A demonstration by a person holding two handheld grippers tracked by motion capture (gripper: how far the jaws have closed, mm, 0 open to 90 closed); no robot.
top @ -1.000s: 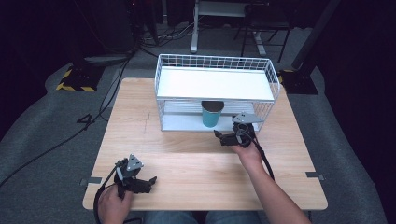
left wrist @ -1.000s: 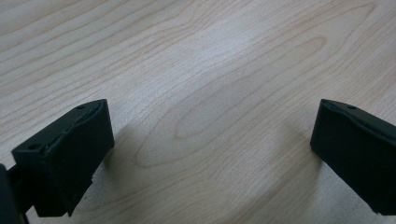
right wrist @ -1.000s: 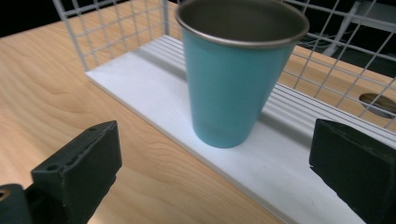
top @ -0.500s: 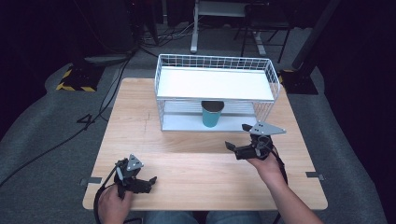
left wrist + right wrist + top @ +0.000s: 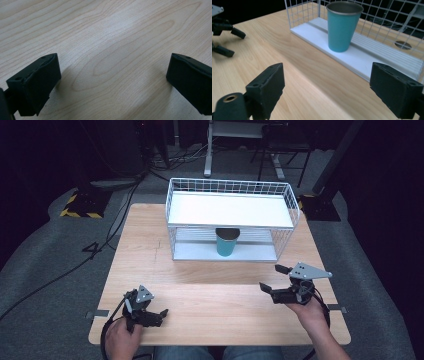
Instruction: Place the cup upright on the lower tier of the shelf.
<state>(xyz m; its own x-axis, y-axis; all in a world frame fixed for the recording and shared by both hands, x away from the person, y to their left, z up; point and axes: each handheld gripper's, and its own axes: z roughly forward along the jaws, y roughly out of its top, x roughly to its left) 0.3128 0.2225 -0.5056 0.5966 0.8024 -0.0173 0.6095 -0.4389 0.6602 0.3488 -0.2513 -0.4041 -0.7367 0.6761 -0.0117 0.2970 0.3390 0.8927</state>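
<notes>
A teal cup point(image 5: 226, 243) stands upright on the lower shelf of a white wire rack point(image 5: 175, 215) at the back of the wooden table point(image 5: 150, 250). In the right gripper view the teal cup point(image 5: 342, 26) sits ahead, beyond the jaws. My right gripper point(image 5: 272, 279) is near the table's right front and apart from the rack. Its jaws have just been closing, but they stand open with nothing between them point(image 5: 324, 85). My left gripper point(image 5: 161, 316) rests at the near left, open over bare wood point(image 5: 112, 75).
The rack has a solid white top shelf point(image 5: 230, 210) and wire sides. The table's front edge runs just before both hands. A dark floor with cables and stands point(image 5: 210, 150) surrounds the table. The left gripper point(image 5: 227, 40) is also at the top left of the right gripper view.
My right gripper has drawn back from beside the cup at the rack toward the right front of the table. The cup stays on the lower shelf. The left gripper has not moved.
</notes>
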